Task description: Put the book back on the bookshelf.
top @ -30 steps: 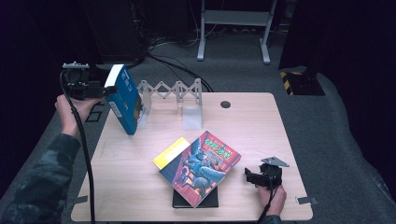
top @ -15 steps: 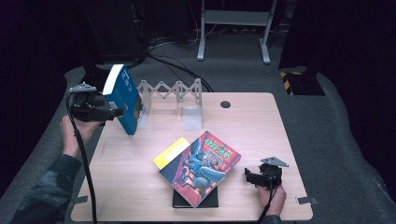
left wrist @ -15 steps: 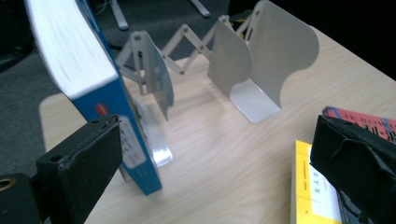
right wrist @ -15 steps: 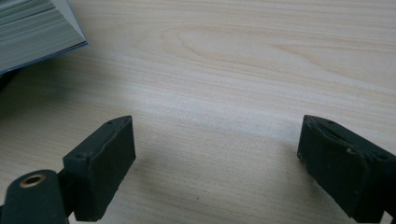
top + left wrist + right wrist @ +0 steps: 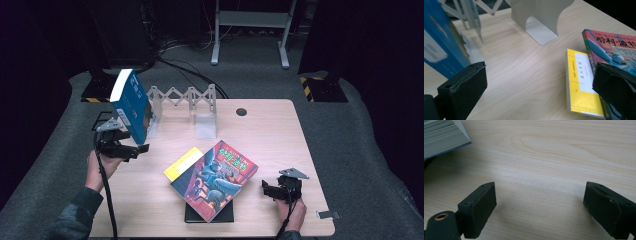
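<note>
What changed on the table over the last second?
The left gripper has let go of the blue book, its jaws just opening with nothing between them, and dropped from the book's top toward the table. The book now leans against the expanding rack. The right gripper and the stack of books stayed put.

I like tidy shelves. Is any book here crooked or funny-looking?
Yes. The blue book stands tilted at the rack's left end, leaning with nothing gripping it. The left tool, just opened, sits beside it. The red book lies crooked across a yellow book and a black one.
</note>
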